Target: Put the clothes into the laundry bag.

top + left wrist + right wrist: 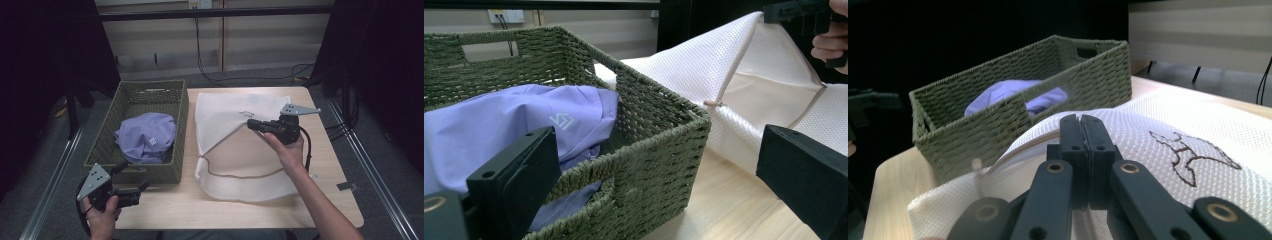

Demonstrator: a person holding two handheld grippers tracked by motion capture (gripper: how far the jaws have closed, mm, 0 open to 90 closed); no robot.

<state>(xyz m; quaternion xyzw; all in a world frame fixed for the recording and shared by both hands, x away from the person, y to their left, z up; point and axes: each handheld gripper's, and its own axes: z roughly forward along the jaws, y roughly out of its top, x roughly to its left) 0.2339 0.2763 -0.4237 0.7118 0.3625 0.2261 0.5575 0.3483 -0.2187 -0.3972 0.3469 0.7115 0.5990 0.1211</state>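
In one basket (pixel 116 114), one shirt (pixel 146 137)

On my counter (pixel 165 205) the woven basket (pixel 176 145) sits at the left with a shirt (pixel 147 137) inside it. Just to its right lies the mesh laundry bag (pixel 225 117). My right gripper (pixel 251 124) is over the bag's middle, and my left gripper (pixel 142 187) is before the basket's near wall.

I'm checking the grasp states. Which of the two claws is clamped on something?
The right claw: its jaws are shut on the lifted edge of the white mesh bag. The left claw gapes open beside the green basket.
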